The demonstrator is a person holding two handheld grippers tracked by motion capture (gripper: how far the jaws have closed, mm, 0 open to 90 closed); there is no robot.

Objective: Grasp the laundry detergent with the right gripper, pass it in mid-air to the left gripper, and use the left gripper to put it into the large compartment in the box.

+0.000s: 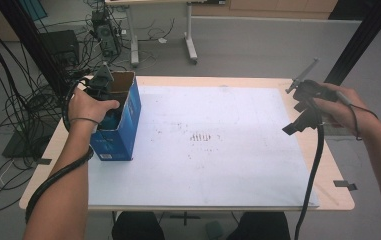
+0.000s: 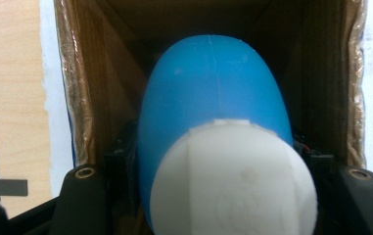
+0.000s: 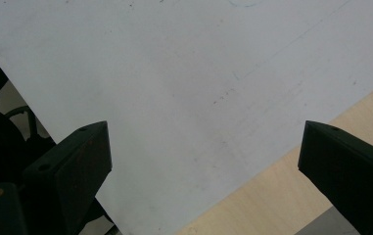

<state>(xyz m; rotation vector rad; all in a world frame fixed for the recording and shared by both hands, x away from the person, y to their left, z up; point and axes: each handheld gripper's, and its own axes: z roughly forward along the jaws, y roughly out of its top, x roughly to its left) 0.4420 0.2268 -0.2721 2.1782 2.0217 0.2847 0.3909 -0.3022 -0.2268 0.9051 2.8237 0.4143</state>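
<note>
The left gripper [image 1: 109, 102] is reaching down into the open-topped blue cardboard box [image 1: 128, 127] at nine o'clock on the worktop [image 1: 323, 165], its jaws clamping a blue egg-shaped plastic bottle with a white cap [image 2: 213, 147]. The bottle is sitting cap-up inside the box's brown walls, likely gripped at its sides for clearance. At three o'clock, the right gripper [image 3: 203, 161] is hovering over the white mat [image 1: 218, 150], jaws spread wide, holding nothing and probably waiting.
</note>
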